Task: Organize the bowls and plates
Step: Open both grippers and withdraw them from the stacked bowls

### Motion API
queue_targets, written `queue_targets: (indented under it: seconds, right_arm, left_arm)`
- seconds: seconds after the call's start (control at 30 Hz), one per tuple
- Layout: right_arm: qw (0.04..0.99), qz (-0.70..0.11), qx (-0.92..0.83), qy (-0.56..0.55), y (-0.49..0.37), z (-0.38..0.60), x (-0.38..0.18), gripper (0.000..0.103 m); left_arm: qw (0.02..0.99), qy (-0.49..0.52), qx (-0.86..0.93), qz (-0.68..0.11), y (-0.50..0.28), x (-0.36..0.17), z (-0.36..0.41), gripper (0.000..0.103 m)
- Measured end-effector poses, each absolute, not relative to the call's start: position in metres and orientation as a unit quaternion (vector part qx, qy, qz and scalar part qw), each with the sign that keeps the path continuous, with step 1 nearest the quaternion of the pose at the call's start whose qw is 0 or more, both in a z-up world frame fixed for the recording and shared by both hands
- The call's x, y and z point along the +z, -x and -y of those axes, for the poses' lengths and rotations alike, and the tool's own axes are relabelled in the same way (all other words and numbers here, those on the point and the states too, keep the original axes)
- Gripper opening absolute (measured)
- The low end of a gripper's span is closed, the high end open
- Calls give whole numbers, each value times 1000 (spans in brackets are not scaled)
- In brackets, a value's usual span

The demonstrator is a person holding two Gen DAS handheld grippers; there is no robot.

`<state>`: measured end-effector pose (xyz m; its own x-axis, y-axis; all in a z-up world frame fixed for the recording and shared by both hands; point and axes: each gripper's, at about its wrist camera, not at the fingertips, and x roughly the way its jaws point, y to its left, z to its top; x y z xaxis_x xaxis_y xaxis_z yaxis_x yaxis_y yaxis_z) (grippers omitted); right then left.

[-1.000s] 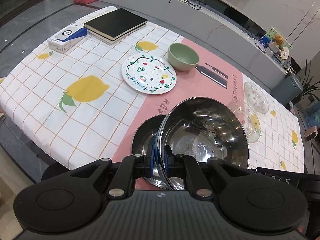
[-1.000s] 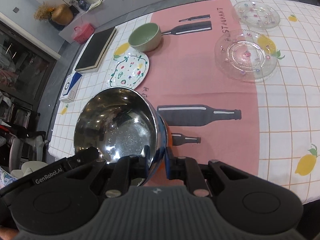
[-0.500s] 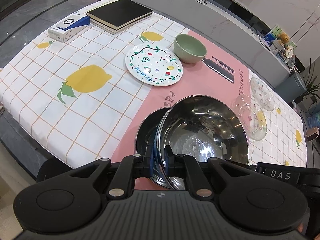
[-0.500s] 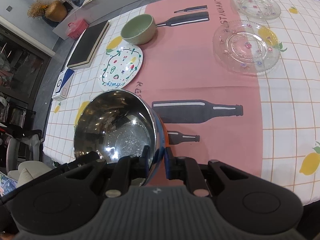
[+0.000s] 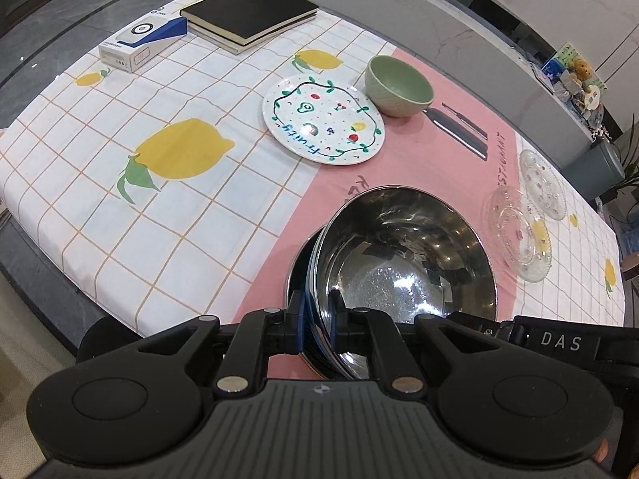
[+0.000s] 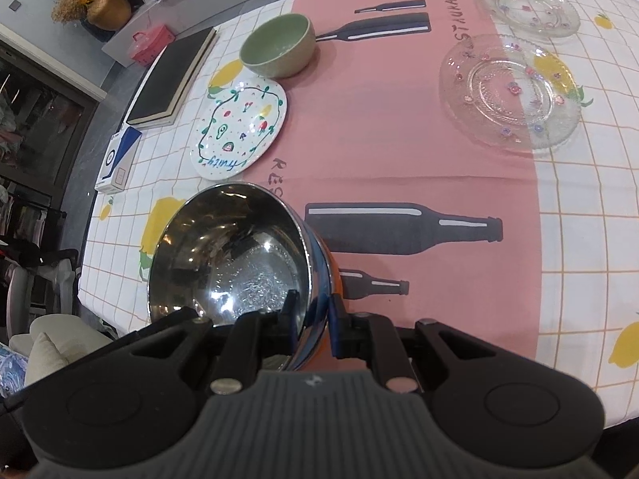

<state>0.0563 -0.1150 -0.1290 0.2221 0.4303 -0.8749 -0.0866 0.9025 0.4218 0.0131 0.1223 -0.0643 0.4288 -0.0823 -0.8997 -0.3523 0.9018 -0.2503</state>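
So both tools are pinched shut on the same shiny round stainless steel bowl (image 5: pixel 403 255): the left tool (image 5: pixel 317 321) on its near-left rim and the right tool (image 6: pixel 313 317) on the opposite rim, with the bowl tilted and nested partly into a second steel bowl (image 5: pixel 297 275) that peeks out on its left. That puts the target directly beneath, so I'd guess it just needs lowering straight in. The surface (image 5: pixel 120 127) has a lemon-check and pink cloth, with a grey floor and a low cabinet behind
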Motion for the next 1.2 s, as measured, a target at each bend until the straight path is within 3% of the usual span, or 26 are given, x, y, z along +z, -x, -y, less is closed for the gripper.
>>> queue_targets:
  seconds: [0.67,0.8,0.97,1.03,1.2]
  right_arm:
    - [758,-612,174,-141,-63,112,-131,16]
    - [761,-609,175,-143,-63,113,-130,17]
    - [766,-601,174,-144,-62,116,-126,17]
    - [768,-599,174,-145,-62,117,-124,14]
    - [769,-598,175,-146,-63,118,-123,12]
  left_arm:
    - [816,175,83,-544,-21,-64,-120,22]
    - [825,165,89,-533,-21,-58,-121,32]
    - [845,130,100,-509,-20,-48,-118,31]
    - [847,124,98,-508,-22,-49,-116,21]
    - [842,118,91,-519,-25,-56,-112,16]
